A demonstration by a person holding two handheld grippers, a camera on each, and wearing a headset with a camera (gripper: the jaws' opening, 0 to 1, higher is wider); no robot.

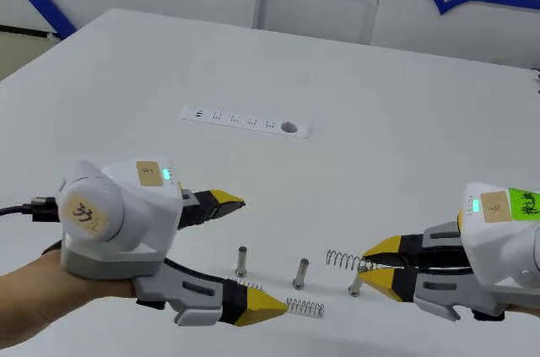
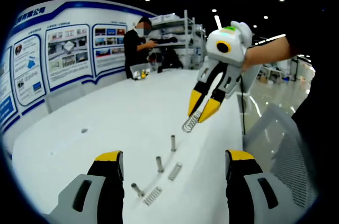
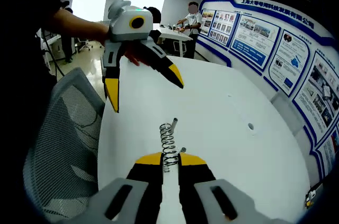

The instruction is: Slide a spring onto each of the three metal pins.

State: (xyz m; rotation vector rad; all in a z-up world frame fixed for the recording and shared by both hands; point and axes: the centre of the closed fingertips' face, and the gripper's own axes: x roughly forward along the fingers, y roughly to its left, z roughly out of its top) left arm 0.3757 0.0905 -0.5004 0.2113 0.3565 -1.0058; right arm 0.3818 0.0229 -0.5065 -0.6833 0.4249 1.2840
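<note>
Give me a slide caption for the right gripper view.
Right gripper shut on a spring, pointing toward a metal pin, with the open left gripper beyond.

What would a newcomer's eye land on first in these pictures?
The right gripper, at lower right in the head view, pinches a spring in its yellow-tipped jaws. The left gripper hangs wide open at lower left, with three metal pins on the white table between them.
</note>
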